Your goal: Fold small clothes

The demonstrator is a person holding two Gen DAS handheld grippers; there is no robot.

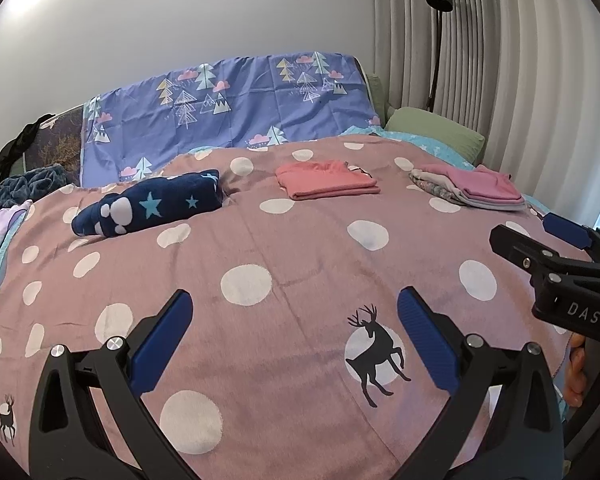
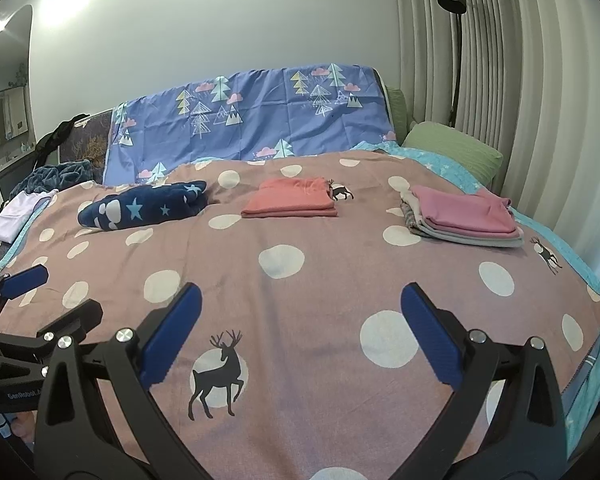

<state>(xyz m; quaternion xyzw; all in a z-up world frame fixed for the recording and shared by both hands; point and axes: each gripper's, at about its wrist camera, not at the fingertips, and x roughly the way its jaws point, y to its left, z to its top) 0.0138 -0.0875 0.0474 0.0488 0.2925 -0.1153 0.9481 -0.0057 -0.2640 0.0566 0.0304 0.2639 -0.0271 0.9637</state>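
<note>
Two hand-held grippers poised over a dotted pink bedspread bearing folded clothes

Left wrist view: the left gripper (image 1: 294, 336) is seen with jaws spread wide and nothing between them; beyond the jaws a folded coral garment (image 1: 326, 180) is laid on the bedspread (image 1: 260, 240), a navy star-patterned bundle (image 1: 148, 208) beyond the left jaw, a folded stack topped in pink (image 1: 472, 188) beyond the right jaw. Right wrist view: the right gripper (image 2: 300, 332) is likewise held spread and empty, the coral garment (image 2: 292, 202) lying ahead of the jaws
</note>
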